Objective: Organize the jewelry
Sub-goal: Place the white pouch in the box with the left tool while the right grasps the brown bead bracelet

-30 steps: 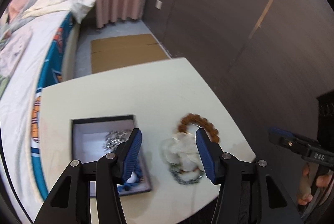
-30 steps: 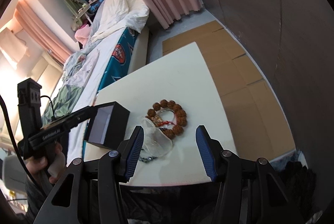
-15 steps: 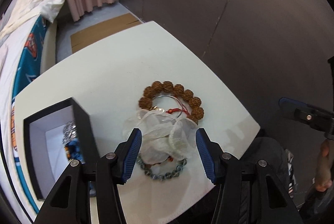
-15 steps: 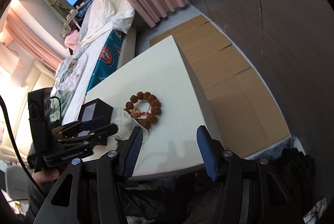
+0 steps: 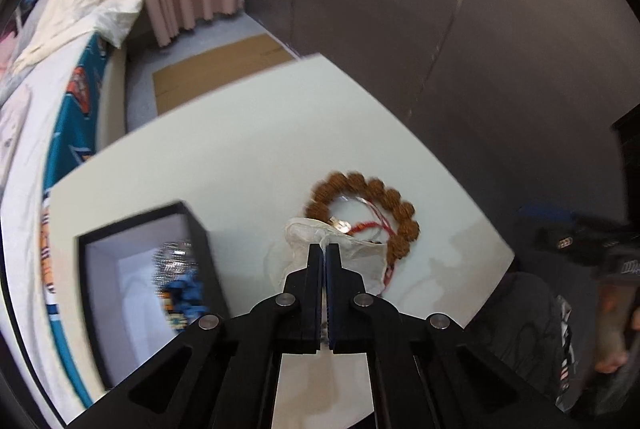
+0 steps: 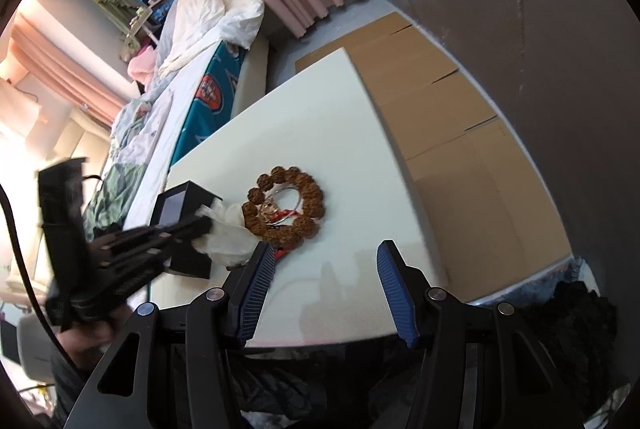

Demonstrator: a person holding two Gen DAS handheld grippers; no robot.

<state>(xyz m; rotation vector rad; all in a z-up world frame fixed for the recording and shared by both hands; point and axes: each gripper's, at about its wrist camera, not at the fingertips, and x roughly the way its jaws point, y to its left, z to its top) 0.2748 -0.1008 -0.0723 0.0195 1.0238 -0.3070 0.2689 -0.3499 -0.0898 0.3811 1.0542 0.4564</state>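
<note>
Pinching the sheer pouch [image 5: 352, 249], left claw [image 5: 324, 249]; box [image 5: 148, 289] contents left-view only.

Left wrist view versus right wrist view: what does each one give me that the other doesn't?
Only the left wrist view looks into the black box, showing silver and blue jewelry inside, and the left gripper shut on the sheer pouch. Only the right wrist view shows the open right gripper off the table's near edge. Both show the brown bead bracelet on the white table.
</note>
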